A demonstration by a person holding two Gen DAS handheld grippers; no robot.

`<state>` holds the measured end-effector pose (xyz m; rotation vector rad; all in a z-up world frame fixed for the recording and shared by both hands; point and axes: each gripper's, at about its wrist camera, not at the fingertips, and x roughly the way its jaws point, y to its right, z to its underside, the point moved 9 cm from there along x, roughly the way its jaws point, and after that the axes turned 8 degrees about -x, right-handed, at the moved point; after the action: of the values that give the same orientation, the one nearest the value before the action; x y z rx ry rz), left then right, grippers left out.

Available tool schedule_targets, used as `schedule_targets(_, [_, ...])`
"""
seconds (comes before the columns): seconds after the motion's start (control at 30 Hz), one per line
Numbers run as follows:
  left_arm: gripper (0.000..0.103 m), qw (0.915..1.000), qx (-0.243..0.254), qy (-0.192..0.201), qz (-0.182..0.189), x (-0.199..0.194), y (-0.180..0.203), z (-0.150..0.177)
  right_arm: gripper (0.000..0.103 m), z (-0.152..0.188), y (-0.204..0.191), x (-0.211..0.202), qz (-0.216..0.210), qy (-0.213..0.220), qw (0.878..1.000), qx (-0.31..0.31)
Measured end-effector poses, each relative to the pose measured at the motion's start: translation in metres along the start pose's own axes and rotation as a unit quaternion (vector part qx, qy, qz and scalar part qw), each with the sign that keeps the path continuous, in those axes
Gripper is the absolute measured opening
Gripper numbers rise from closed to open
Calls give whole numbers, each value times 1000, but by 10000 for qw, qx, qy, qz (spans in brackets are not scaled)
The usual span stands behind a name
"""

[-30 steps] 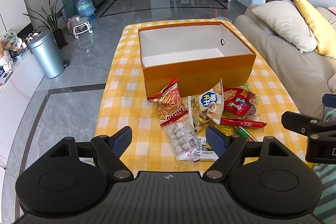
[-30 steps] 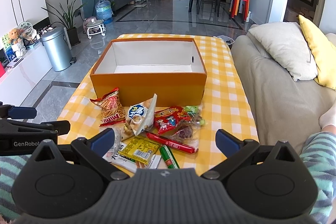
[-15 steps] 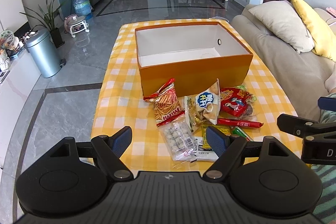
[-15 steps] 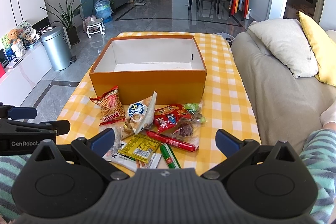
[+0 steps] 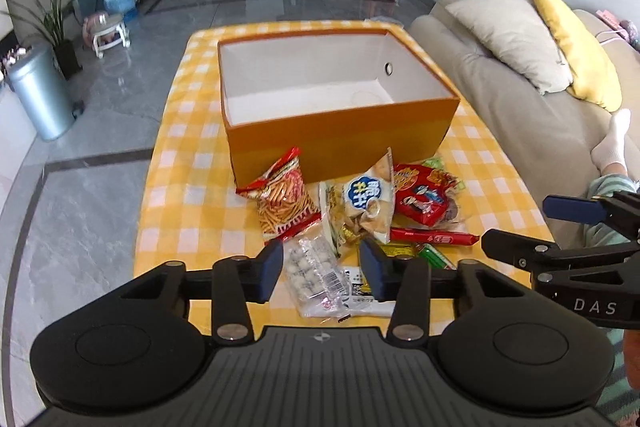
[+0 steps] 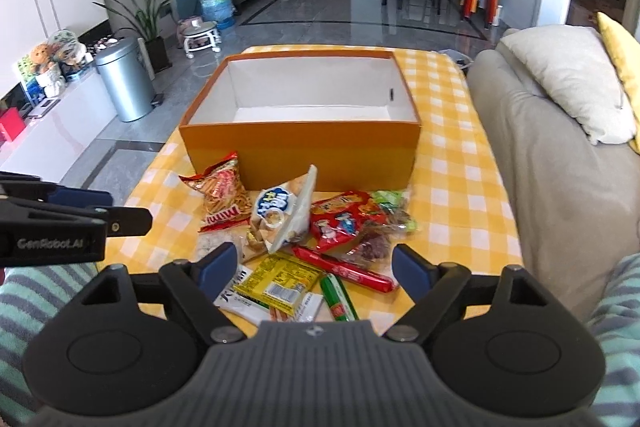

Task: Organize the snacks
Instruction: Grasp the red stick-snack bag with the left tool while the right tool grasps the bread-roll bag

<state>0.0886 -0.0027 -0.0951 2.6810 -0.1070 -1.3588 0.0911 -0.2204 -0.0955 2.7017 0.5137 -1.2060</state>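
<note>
In the left wrist view, the left gripper is seen low in the frame, its jaws just narrowed but open over the clear bag of white balls, nothing pinched. The snack pile lies mid-frame before the empty orange box. The right gripper is held open, jaws closing slightly.

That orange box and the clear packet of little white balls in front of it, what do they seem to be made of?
The orange box looks like stiff cardboard: matte orange outside, plain white inside, with thin straight walls and sharp corners. The clear packet seems to be thin glossy plastic film: its white balls show through, it wrinkles and catches the light, and it carries a printed barcode label.
</note>
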Motion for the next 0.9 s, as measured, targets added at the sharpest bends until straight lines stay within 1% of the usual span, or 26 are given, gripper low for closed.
schedule_targets(0.03, [48,10000,-35,-46,14,3,-2,0,71,0,0,4,-37,-17,10000,-11])
schedule_targets(0.1, [44,9999,-74,-137,-28,10,-5,-1,65,0,-1,12,-118,-89,9999,-26])
schedule_targets(0.27, [43,9993,-194,-295,-86,26,-14,-5,65,-4,-5,36,-357,-208,9991,-11])
schedule_targets(0.4, [43,9985,-342,-376,-182,41,-27,-10,65,-12,-9,56,-460,-200,9987,-72])
schedule_targets(0.57, [43,9973,-607,-397,-121,56,-41,-21,65,-21,-18,84,-609,-256,9975,-236])
schedule_targets(0.63, [47,9971,-644,-392,-102,62,-44,-26,72,-24,-21,95,-630,-292,9972,-277])
schedule_targets(0.7, [60,9976,-580,-383,-53,69,-45,-31,72,-26,-24,106,-637,-359,9968,-334])
schedule_targets(0.77, [67,9975,-572,-405,-55,77,-47,-34,72,-28,-28,118,-672,-442,9960,-376])
schedule_targets(0.9, [72,9960,-732,-508,63,94,-52,-38,73,-28,-32,135,-721,-561,9949,-423])
